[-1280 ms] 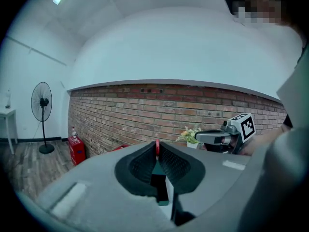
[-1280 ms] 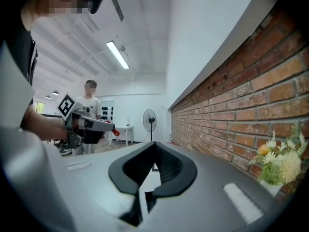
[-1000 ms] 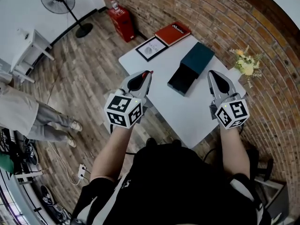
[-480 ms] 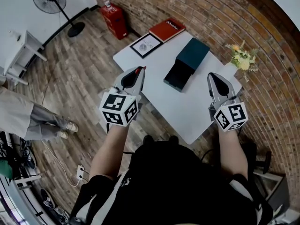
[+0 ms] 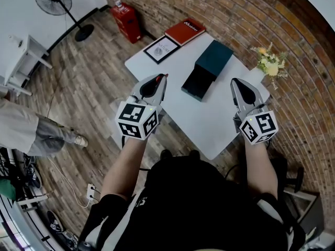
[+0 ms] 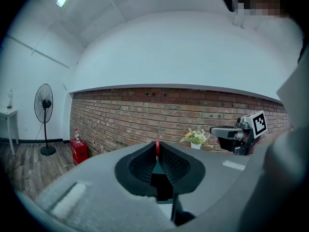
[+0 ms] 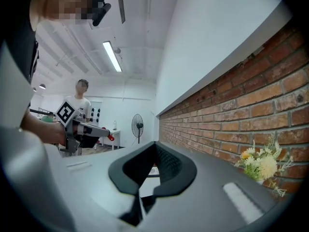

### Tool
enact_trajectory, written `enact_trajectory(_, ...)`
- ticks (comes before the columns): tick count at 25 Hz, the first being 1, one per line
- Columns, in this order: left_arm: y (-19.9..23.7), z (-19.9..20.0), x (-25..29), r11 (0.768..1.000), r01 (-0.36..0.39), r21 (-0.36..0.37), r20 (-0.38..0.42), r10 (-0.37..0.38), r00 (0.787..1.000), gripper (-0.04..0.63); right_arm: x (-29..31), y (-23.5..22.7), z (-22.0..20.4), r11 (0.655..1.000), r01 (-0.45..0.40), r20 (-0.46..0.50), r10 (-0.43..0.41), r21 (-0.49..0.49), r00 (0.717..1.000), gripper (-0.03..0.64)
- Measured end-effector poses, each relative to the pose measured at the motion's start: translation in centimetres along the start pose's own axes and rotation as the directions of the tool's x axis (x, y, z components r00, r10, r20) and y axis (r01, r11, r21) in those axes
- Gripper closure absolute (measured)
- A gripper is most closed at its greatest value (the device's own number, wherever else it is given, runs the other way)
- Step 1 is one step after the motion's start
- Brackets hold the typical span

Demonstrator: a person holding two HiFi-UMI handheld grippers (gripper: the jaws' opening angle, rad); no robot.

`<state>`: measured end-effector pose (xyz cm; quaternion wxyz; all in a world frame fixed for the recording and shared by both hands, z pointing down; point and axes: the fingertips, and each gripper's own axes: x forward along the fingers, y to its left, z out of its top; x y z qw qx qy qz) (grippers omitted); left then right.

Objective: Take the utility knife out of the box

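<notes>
Left tongs (image 5: 163, 79) are pinching a thin red thing (image 6: 157, 147); right tongs (image 5: 234, 82) are pressing together, empty, near the box (image 5: 210, 66).

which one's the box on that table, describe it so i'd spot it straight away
On the white table beside the brick wall, look at the middle, between the flowers at one edge and the framed picture at the far corner. The box is the long dark teal block lying there, the only bulky thing; the red book and picture are flat.
</notes>
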<state>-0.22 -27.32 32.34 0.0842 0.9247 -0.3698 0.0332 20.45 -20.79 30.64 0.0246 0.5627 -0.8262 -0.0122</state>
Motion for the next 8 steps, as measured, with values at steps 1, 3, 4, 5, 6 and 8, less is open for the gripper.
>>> enact_trajectory(1,-0.09,-0.07,0.17,1.000,0.001,0.001,-0.001,-0.001,1.000,0.577,0.06,-0.19,-0.06,1.000,-0.001,0.000,0.001,0.000,1.000,0.618)
enact_trajectory(3,-0.26,-0.17,0.46,1.000,0.001,0.002,-0.002,-0.001,1.000,0.577,0.15,-0.45,-0.13,1.000,-0.004,0.002,0.004,0.001,1.000,0.618)
enact_trajectory(4,-0.36,-0.16,0.53,1.000,0.001,0.003,-0.002,-0.001,1.000,0.577,0.15,-0.50,-0.13,1.000,-0.006,0.003,0.006,0.002,1.000,0.618)
enact_trajectory(5,-0.46,-0.12,0.56,1.000,0.001,0.004,-0.002,-0.001,1.000,0.577,0.12,-0.52,-0.11,1.000,-0.008,0.003,0.008,0.002,1.000,0.618)
enact_trajectory(6,-0.55,-0.04,0.56,1.000,0.001,0.004,-0.002,-0.001,1.000,0.577,0.09,-0.51,-0.06,1.000,-0.011,0.003,0.011,0.002,1.000,0.618)
enact_trajectory(8,-0.70,0.15,0.54,1.000,0.002,0.006,-0.001,-0.002,1.000,0.577,0.04,-0.46,0.09,1.000,-0.015,0.003,0.015,0.002,1.000,0.618)
